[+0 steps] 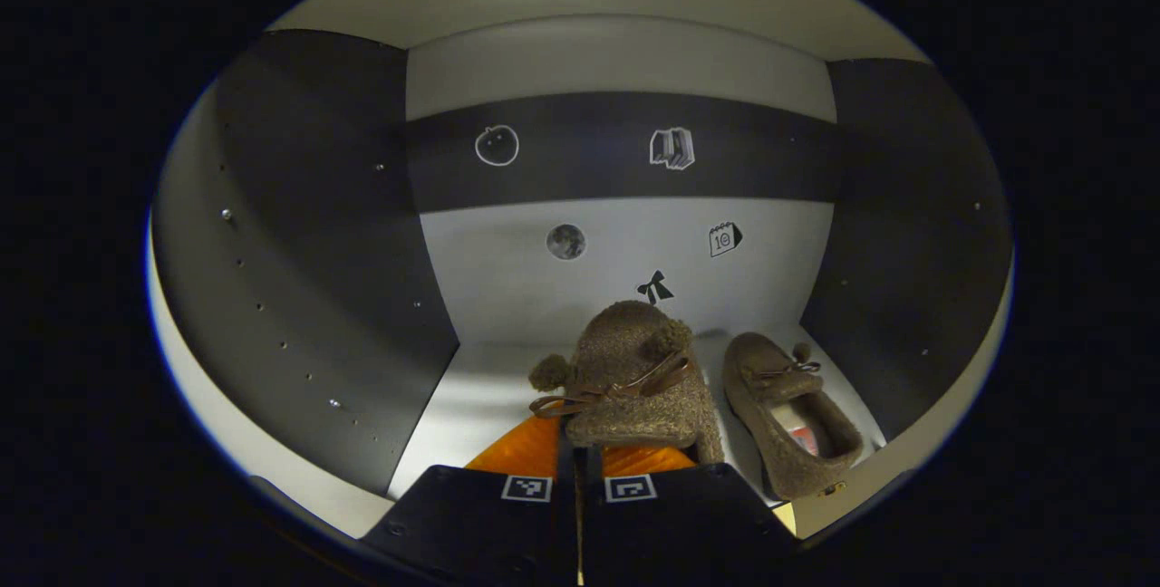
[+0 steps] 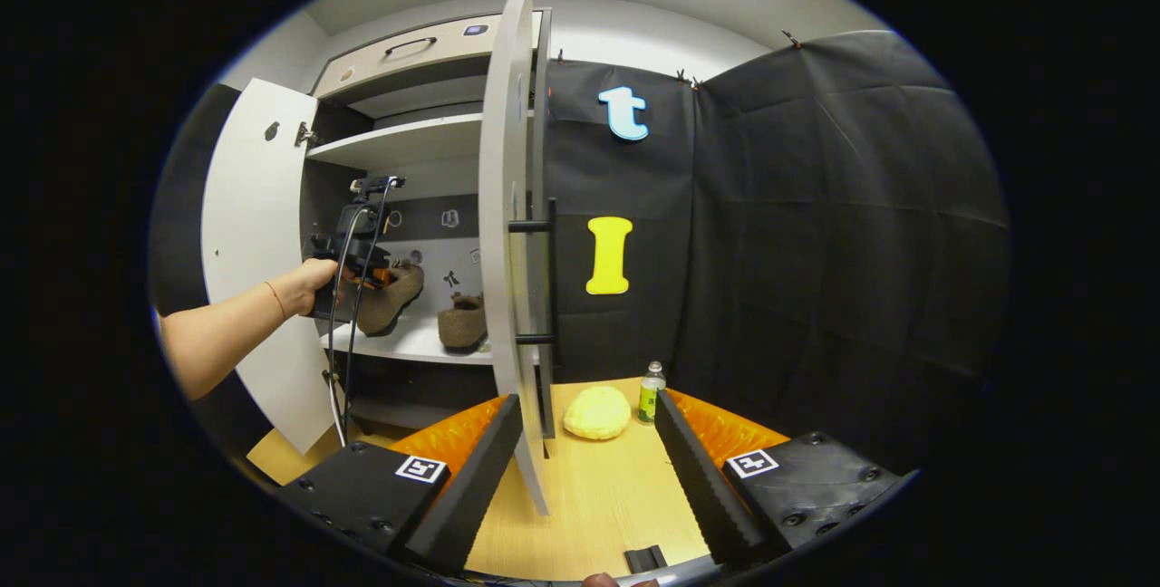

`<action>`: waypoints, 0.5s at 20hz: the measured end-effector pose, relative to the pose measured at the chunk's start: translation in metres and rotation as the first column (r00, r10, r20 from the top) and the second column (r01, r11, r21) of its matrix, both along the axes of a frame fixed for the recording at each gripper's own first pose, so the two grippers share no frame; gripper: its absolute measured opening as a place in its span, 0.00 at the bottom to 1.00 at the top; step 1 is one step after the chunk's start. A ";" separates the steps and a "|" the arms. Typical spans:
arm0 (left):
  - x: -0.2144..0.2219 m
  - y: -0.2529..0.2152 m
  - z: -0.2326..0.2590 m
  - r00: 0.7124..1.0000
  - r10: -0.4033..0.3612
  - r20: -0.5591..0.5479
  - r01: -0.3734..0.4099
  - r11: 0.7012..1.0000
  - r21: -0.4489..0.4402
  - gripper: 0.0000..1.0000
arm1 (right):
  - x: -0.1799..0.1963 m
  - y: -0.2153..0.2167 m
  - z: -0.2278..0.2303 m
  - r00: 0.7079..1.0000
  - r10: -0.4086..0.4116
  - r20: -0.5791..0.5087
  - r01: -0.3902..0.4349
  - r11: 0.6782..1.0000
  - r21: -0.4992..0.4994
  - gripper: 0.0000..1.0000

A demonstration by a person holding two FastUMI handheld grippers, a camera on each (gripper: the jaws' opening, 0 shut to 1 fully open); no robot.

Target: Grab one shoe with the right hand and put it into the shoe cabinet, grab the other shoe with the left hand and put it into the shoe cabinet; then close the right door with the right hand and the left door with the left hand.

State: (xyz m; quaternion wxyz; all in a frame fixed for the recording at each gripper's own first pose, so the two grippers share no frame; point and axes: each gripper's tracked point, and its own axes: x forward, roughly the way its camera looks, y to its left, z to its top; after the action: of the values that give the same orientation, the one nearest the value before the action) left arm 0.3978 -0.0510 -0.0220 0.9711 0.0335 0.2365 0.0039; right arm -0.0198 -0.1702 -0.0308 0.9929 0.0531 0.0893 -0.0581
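Inside the shoe cabinet, your left tool is pinching a fuzzy brown shoe by its rear, both fingers pressed together on it, the toe with its bow and pompoms pointing toward the cabinet's back wall. The shoe is hanging over the white shelf; you cannot tell from the left gripper view whether its sole is touching the shelf. Just to its right the second shoe is sitting on that same shelf, its opening facing up and its toe also toward the back wall, where small pictogram stickers are showing.

In the right gripper view, your hand is holding the left tool at the cabinet opening with the held shoe tilted, heel raised, above the shelf, while the other shoe is resting just beside it. Both doors are standing open: the left door swung wide, the right door edge-on and crossing between the fingers of your right tool. That tool is spread wide and gripping nothing, hovering over the wooden desk, where a yellow rounded object and a small bottle are standing near the black cloth wall.
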 end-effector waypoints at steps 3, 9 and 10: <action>0.023 0.001 -0.020 0.999 0.004 -0.046 -0.003 1.000 0.022 0.07 | 0.003 -0.012 -0.002 1.000 -0.028 -0.009 0.028 1.000 0.004 0.96; 0.048 0.015 -0.059 0.989 0.053 -0.138 -0.044 0.997 0.071 0.07 | 0.007 -0.028 -0.006 0.997 -0.070 -0.018 0.070 0.998 -0.004 1.00; 0.049 0.016 -0.063 0.987 0.057 -0.148 -0.047 0.996 0.075 0.07 | 0.007 -0.029 -0.006 0.997 -0.073 -0.020 0.073 0.997 -0.004 0.96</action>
State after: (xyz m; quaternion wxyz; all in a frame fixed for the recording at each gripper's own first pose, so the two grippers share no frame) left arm 0.4471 -0.0351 -0.0845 0.9483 0.0620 0.3094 0.0352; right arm -0.0125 -0.1987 -0.0366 0.9892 0.0543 0.0971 -0.0949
